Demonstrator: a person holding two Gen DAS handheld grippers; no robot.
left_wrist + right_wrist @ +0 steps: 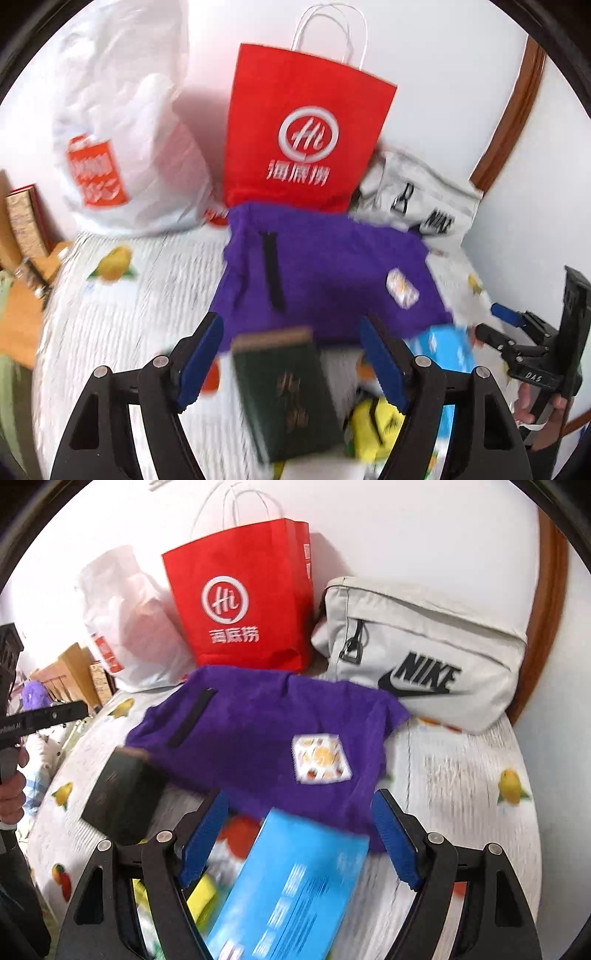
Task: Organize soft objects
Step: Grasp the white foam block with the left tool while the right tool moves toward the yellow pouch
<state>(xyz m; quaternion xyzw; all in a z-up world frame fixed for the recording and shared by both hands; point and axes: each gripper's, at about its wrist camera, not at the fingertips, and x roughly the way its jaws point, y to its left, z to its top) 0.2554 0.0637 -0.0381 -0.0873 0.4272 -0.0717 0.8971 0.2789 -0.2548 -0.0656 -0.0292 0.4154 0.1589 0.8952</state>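
Note:
A purple cloth bag (325,273) (258,738) lies flat on the fruit-print bedspread (122,317), with a small printed packet (402,288) (320,758) on it. A dark green book (288,391) (123,794) lies between my left gripper's open fingers; the left gripper (291,354) is empty. A blue box (291,890) (443,350) lies between the open fingers of my right gripper (299,834), which is empty too. A yellow soft item (376,424) (203,897) lies near the book. The right gripper also shows at the right of the left wrist view (517,325).
A red paper bag (303,129) (243,602), a white plastic bag (125,147) (125,627) and a grey Nike pouch (424,653) (417,199) stand against the white wall at the back. Wooden furniture (26,229) is at the left.

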